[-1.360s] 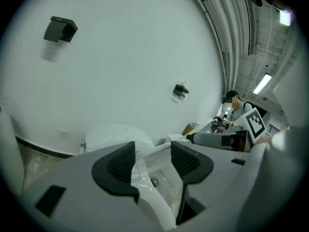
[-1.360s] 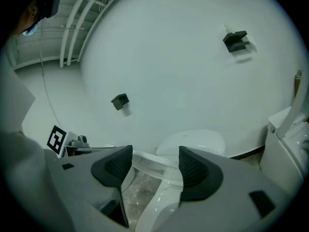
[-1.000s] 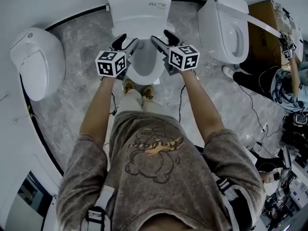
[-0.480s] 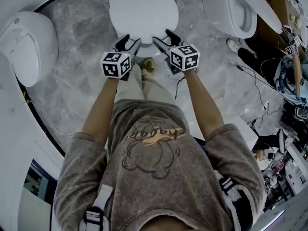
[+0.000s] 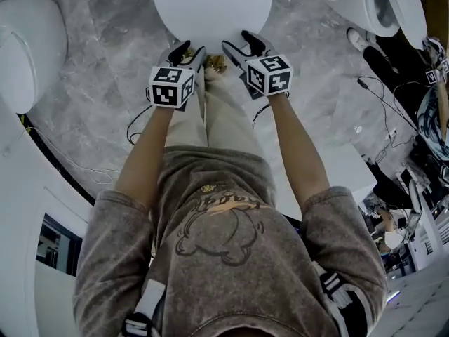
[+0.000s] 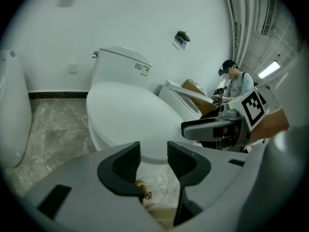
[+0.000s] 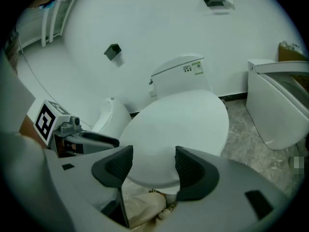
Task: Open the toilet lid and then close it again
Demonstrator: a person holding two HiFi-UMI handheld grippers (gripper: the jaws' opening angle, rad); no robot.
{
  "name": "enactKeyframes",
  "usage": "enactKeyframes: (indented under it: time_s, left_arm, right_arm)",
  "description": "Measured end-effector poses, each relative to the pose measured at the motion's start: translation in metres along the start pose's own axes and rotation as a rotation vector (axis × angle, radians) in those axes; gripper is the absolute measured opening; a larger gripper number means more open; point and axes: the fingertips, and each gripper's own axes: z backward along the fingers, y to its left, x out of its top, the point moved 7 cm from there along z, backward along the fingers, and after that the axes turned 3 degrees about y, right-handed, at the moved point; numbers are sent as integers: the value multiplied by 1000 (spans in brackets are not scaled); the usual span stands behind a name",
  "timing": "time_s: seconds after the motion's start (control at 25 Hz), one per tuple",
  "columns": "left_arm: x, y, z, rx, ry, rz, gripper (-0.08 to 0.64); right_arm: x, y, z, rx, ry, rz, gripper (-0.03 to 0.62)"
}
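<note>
Lid [image 5: 210, 5] is found lying flat on the toilet [image 6: 120, 64], apparently fully down, with its front rim just ahead of both grippers.

Left gripper [image 5: 188, 51] is noted with fingers moderately apart. Its jaws have just been closing, yet nothing is clamped: the lid's rim is framed in the gap, beyond the pads, and is not pressed by them. Right gripper [image 5: 242, 44] is noted with fingers spread to a similar width, the rim likewise framed ahead and nothing held. Both are angled obliquely downward, side by side. Contact with the lid cannot be confirmed from any view.

Step in hand is judged to be the last of the closing, namely seating and release.

Recommendations:
- Even seating of the lid along both sides should be verified before withdrawal
- Fingers should be kept off the underside of the rim, so that the lid is not lifted again
- No further downward push is judged necessary
- Both grippers should be drawn back together, away from the rim, without the rim being pinched
</note>
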Motion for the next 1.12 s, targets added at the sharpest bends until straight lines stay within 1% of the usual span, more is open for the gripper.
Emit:
enactKeyframes:
  time_s: [0.16,0.28,0.4,0.6,0.68,0.8,0.88,0.92,1.0,1.12]
  left_arm:
    - [-28,14,-27,1,50,41,181]
    - [-47,27,-47,0,94,64,183]
    - [-59,35,-64,3,124,60,183]
    - [-72,48,-85,23,148,48,183]
    - [-73,51,-87,29,149,38,143]
    - [-71,49,-85,-7,174,42,147]
    - [-63,45,-80,-29,199,48,164]
    - [-54,42,-73,-35,194,46,170]
    - [-25,38,-55,-35,155,37,170]
    - [33,27,-19,-25,60,5,170]
  right_arm:
    - [-29,-14,-25,-19,21,-43,293]
    - [-50,-23,-45,-41,30,-84,278]
    - [-64,-31,-60,-55,45,-85,275]
    - [-76,-44,-81,-79,76,-82,274]
    - [-78,-48,-82,-101,69,-80,197]
    - [-76,-49,-78,-95,83,-72,193]
    - [-71,-46,-71,-89,117,-64,193]
    - [-65,-42,-65,-88,124,-63,193]
    - [-44,-33,-49,-93,111,-50,193]
    - [-2,-17,-15,-106,56,5,193]
